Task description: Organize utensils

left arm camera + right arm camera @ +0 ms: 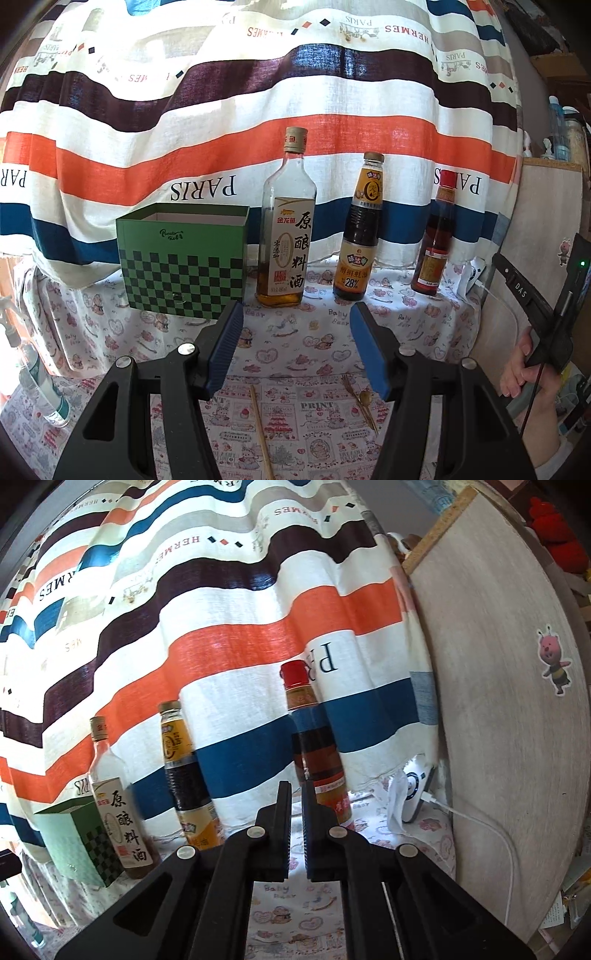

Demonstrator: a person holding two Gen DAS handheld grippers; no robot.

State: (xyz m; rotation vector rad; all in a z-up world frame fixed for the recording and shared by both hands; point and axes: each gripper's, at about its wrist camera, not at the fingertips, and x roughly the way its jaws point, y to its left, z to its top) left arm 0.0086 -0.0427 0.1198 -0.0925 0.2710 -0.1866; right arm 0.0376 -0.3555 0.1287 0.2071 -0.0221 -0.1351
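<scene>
In the left wrist view my left gripper (297, 317) is open and empty, held above the table. Below it on the patterned cloth lie a wooden chopstick (261, 432) and a small gold fork and spoon (360, 400), lying together. A green checkered open box (184, 262) stands at the back left. My right gripper shows at the right edge (517, 280), held by a hand. In the right wrist view my right gripper (295, 790) has its jaws nearly together with nothing between them, pointing at the red-capped bottle (314, 746).
Three bottles stand in a row at the back: a clear cooking wine bottle (286, 229), a dark oyster sauce bottle (360, 236) and the red-capped bottle (434, 240). A striped curtain (258, 110) hangs behind. A white charger with cable (413, 794) and a wooden board (498, 701) are at the right.
</scene>
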